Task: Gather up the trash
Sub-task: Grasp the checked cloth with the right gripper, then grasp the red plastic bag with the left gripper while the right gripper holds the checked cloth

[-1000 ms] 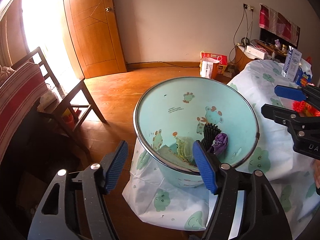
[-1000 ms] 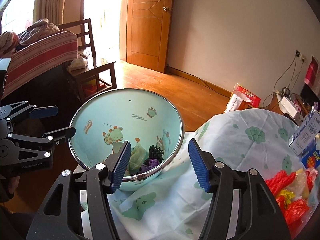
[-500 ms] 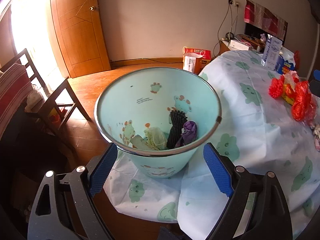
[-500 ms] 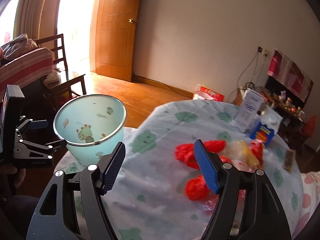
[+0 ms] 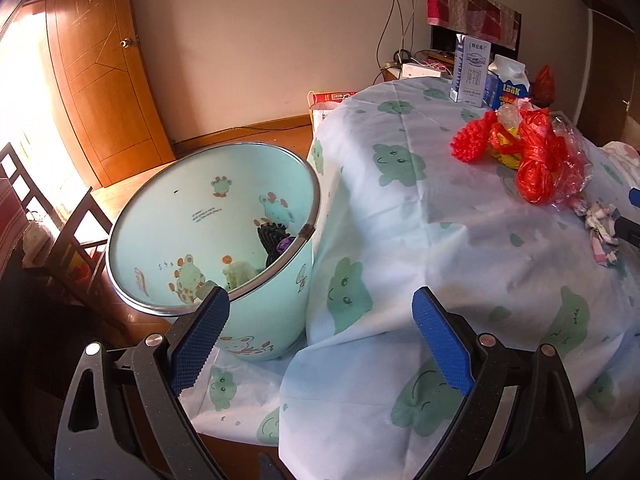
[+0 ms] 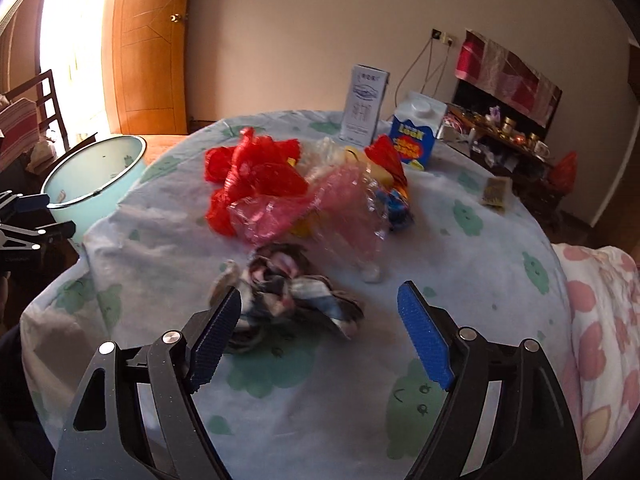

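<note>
Bin [image 5: 208, 240]: at the table's left edge, some trash already inside.
My left gripper [image 5: 320, 336]: jaws just widened, nothing between them.
Crumpled wrapper [image 6: 280, 296]: on the tablecloth [image 6: 460, 264], just ahead of my right gripper [image 6: 320, 340]; looks light, soft, crushable. I'd pinch its bunched middle.
My right gripper: jaws just spread, empty.
Red bags [image 6: 256, 184]: beyond, flimsy, likely slippery.

Blue-and-white gable-top carton [image 5: 505, 84] at the table's far edge reads "LOOK". The tall white box [image 5: 471, 69] beside it carries vertical printed characters, probably Chinese, too small to read. Small print inside the pale green bin [image 5: 208, 211] is illegible.
</note>
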`<control>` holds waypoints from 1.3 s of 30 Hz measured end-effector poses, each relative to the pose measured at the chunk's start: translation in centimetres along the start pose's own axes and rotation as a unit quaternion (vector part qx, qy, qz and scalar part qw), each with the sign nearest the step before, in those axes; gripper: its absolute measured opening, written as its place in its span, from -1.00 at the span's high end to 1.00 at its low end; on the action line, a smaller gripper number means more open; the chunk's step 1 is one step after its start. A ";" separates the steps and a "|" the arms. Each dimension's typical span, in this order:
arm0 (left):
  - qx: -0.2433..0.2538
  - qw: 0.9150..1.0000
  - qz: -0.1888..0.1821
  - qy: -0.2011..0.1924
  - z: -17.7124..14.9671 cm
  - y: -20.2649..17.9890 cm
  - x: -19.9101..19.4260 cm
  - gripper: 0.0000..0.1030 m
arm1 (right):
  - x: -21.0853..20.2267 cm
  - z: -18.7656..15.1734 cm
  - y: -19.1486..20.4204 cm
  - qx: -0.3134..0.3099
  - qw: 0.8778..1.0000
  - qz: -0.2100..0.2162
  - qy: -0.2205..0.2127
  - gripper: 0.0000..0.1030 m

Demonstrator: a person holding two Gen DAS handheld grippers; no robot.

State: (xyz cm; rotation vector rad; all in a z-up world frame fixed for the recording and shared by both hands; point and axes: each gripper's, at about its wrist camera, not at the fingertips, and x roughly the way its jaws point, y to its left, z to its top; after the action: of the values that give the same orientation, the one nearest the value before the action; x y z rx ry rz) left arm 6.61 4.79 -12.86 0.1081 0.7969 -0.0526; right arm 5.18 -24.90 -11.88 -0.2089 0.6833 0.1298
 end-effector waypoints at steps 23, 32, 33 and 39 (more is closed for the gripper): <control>-0.004 1.000 -0.004 -0.024 1.9 -1.0 -0.6 -0.74 | 1.2 -0.1 0.9 0.035 0.995 0.092 0.026 0.85; 0.040 0.998 -0.041 -0.039 4.2 -6.5 -0.4 -0.44 | -2.5 -1.3 -3.4 0.062 0.997 0.050 -0.015 0.87; 0.044 0.997 -0.047 -0.040 4.5 -7.3 -0.2 -0.43 | -2.5 -1.5 -3.9 0.065 0.997 0.044 -0.016 0.87; 0.070 0.994 -0.071 -0.037 5.9 -12.1 1.1 -0.33 | -2.0 -2.8 -8.9 0.118 0.993 0.010 -0.022 0.87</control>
State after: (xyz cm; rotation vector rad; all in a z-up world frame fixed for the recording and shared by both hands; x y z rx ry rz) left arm 10.53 -7.91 -10.51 0.1811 0.7264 -0.2466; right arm 3.61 -34.28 -11.44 0.0282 0.6518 0.0717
